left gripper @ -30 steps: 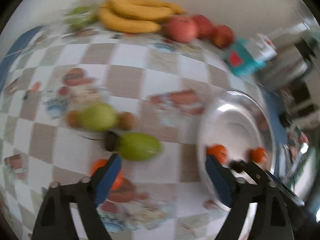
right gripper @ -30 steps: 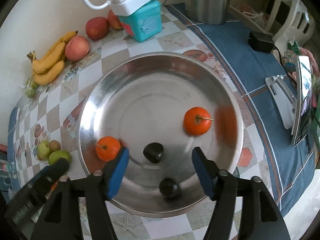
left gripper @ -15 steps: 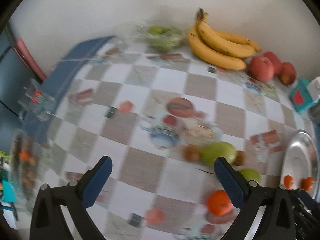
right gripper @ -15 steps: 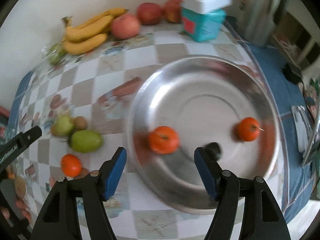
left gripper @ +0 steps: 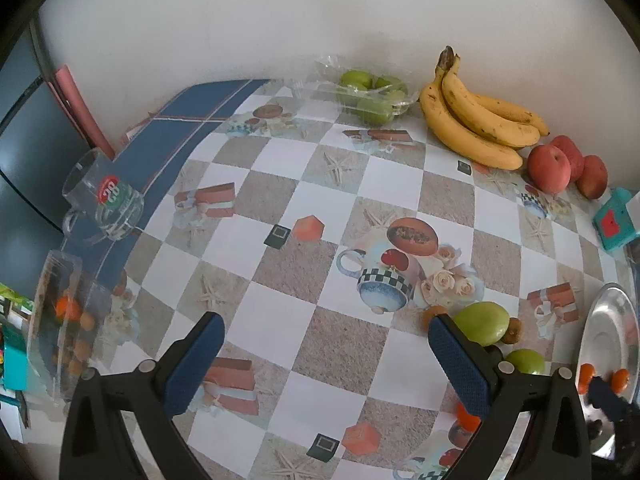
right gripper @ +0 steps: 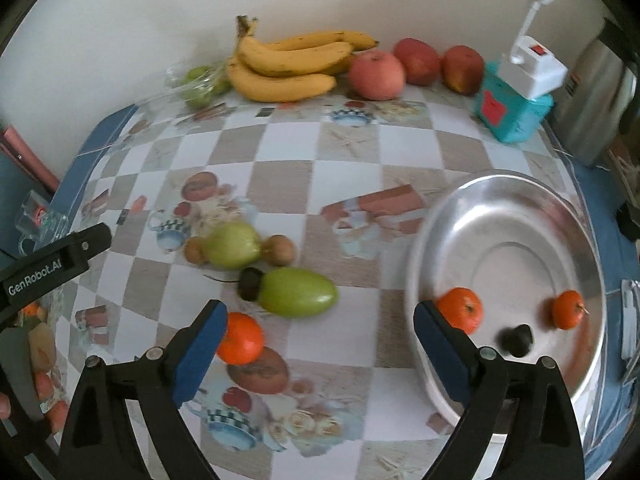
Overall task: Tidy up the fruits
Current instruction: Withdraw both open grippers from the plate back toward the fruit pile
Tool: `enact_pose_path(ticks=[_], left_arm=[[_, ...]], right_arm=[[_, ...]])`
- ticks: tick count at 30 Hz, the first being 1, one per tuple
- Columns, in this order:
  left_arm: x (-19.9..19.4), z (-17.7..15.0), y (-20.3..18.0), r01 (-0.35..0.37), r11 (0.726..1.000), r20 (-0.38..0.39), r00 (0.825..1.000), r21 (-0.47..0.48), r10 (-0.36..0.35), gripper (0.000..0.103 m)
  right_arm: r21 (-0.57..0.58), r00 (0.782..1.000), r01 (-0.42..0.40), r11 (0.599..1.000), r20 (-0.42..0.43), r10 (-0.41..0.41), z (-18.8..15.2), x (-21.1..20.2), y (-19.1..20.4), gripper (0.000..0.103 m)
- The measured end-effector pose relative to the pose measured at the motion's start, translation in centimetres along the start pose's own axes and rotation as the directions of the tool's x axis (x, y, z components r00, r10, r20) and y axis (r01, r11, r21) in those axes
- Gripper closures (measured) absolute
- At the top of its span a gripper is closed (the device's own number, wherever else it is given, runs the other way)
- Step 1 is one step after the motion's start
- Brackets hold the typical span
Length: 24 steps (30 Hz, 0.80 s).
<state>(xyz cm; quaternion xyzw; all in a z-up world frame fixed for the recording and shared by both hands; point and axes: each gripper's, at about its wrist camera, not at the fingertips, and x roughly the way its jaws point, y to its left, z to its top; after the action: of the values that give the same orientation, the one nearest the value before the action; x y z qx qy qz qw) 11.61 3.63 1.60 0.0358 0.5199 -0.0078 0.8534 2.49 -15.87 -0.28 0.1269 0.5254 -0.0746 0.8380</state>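
A silver plate (right gripper: pixel 516 216) on the right holds two oranges (right gripper: pixel 460 308) and a dark fruit (right gripper: pixel 518 340). On the checkered cloth lie a third orange (right gripper: pixel 242 338), a green mango (right gripper: pixel 298 292), a green pear (right gripper: pixel 232 246) and small brown fruits (right gripper: pixel 280 248). My right gripper (right gripper: pixel 320 344) is open and empty above the cloth, between the loose orange and the plate. My left gripper (left gripper: pixel 328 364) is open and empty over the cloth, left of the pear (left gripper: pixel 482 320). The plate also shows in the left wrist view (left gripper: pixel 612 328).
Bananas (right gripper: pixel 288 64), red apples (right gripper: pixel 376 74) and bagged green fruit (left gripper: pixel 368 92) line the back wall. A teal box (right gripper: pixel 508 112) and a metal kettle (right gripper: pixel 596 92) stand at the back right. A glass mug (left gripper: pixel 102 200) and a clear container (left gripper: pixel 60 320) stand at the left.
Both grippers have swung left. The right view has moved off the plate onto the loose fruit. The left view has pulled back and now shows the table's left side.
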Motion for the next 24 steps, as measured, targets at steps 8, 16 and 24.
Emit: enact_pose_path(ticks=[8,16,24], left_arm=[[3.4,-1.4,-1.5,0.001,0.999,-0.121,0.993,0.053,0.006,0.0],[6.1,-2.5,-1.9,-0.059,0.995,-0.195,0.978,0.083,0.074,0.0],[6.8,-2.6,-1.1,-0.082,0.995,-0.215,0.972,0.054,0.092,0.0]], right_arm=[[-0.012,0.993,-0.061,0.998,-0.102,0.059,-0.3,2.6,1.8,0.009],[-0.012,0.981,-0.035,0.999,-0.193,0.032,-1.3,5.0,2.5,0.009],[-0.047,0.979,-0.016,0.999,-0.203,0.007,-1.4,6.3,3.6,0.009]])
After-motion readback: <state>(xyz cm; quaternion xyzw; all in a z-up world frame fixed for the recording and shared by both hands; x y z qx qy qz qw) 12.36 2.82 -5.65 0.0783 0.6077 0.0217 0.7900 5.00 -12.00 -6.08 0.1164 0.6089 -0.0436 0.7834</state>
